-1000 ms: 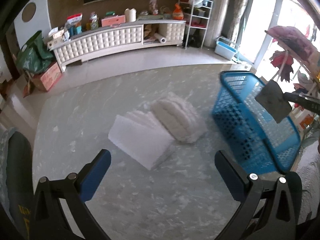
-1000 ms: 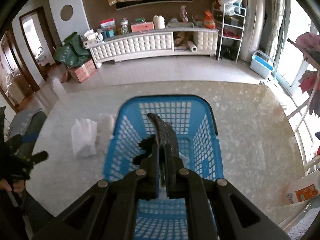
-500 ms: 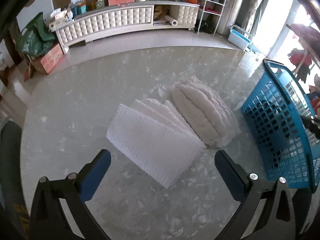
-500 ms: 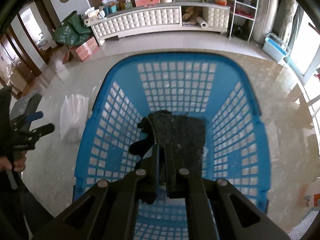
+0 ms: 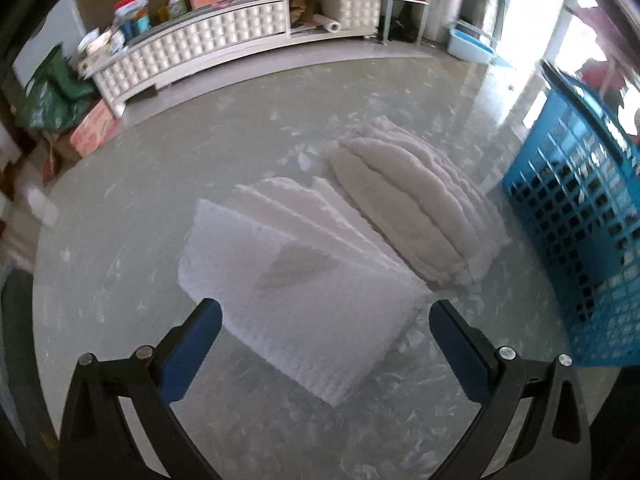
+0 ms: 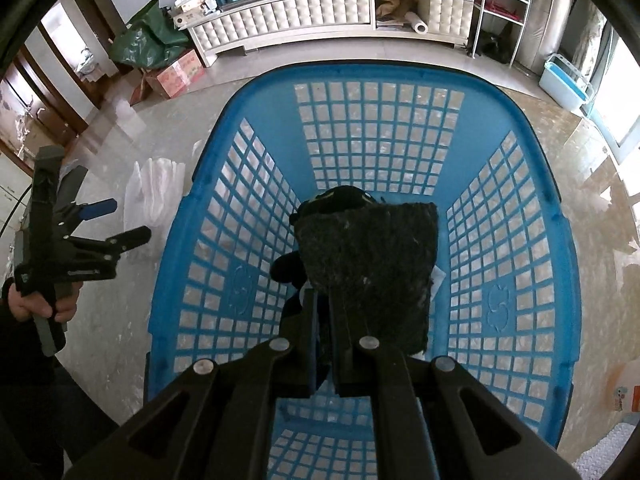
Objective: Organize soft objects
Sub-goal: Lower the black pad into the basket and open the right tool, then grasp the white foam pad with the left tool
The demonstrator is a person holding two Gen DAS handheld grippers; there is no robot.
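Observation:
My right gripper (image 6: pixel 323 300) is shut on a dark grey felt pad (image 6: pixel 368 256) and holds it inside the blue basket (image 6: pixel 240 168), above other dark items (image 6: pixel 286 266) on the basket floor. My left gripper (image 5: pixel 325 328) is open and empty, just above a stack of white foam sheets (image 5: pixel 296 280) on the marble table. A pile of white fluffy pads (image 5: pixel 408 208) lies right behind the sheets, next to the basket (image 5: pixel 576 216). The left gripper (image 6: pixel 116 224) and the white stacks (image 6: pixel 154 192) also show in the right wrist view, left of the basket.
The marble table (image 5: pixel 120 240) bears everything. Beyond it stand a white tufted cabinet (image 5: pixel 224 40), a green bag (image 5: pixel 48 96) and a cardboard box (image 5: pixel 92 128). A wire shelf (image 6: pixel 508 4) and a light blue tub (image 6: pixel 566 80) stand at the far right.
My left gripper has moved down and closer to the white foam sheets. My right gripper has lowered the felt pad deeper into the basket.

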